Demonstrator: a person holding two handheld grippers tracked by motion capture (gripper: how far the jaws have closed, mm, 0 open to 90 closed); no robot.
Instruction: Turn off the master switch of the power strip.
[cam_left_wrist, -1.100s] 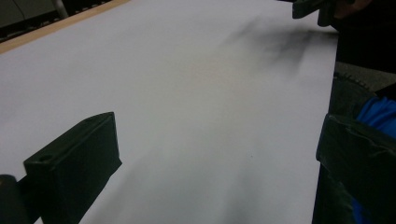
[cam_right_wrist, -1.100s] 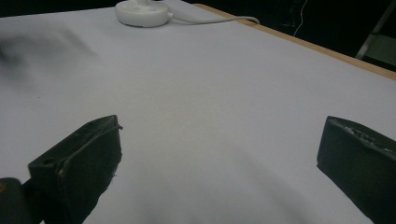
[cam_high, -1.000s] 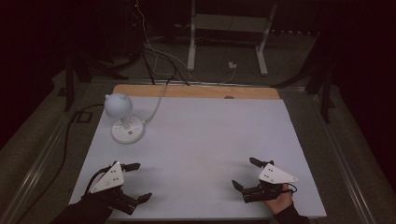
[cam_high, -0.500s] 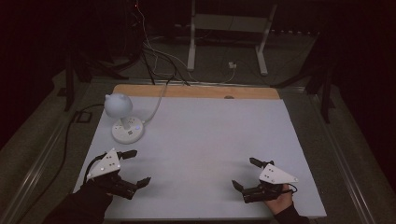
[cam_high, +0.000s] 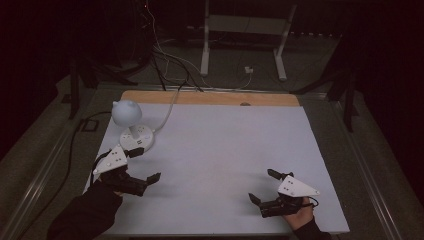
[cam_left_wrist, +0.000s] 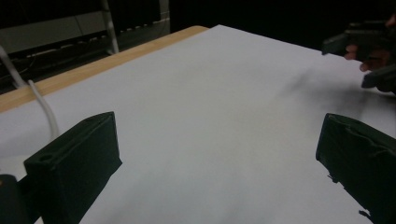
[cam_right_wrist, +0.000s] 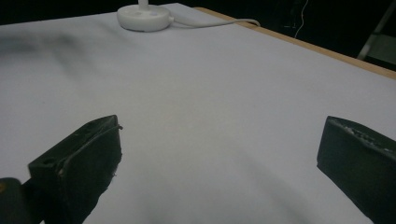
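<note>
My left gripper (cam_high: 145, 163) is open over the near left of the white table (cam_high: 220, 150), just in front of a white desk lamp (cam_high: 127, 114) with a round head and a round base (cam_high: 136, 138). Nothing sits between its wide-apart jaws in the left gripper view (cam_left_wrist: 219, 135). At the near right, my right gripper (cam_high: 261, 186) is also open and empty. Bare white surface lies between its jaws in the right gripper view (cam_right_wrist: 219, 135), with the lamp base (cam_right_wrist: 144, 16) far ahead. The right gripper (cam_left_wrist: 369, 46) appears at the top right of the left gripper view.
A white cable (cam_high: 167, 111) runs from the lamp base over the wooden strip (cam_high: 210, 97) at the table's far edge. Behind the table are a white metal stand (cam_high: 245, 45) and loose cables on the dark floor.
My left gripper has moved away from the person, up toward the lamp base. The right gripper has stayed where it was.
</note>
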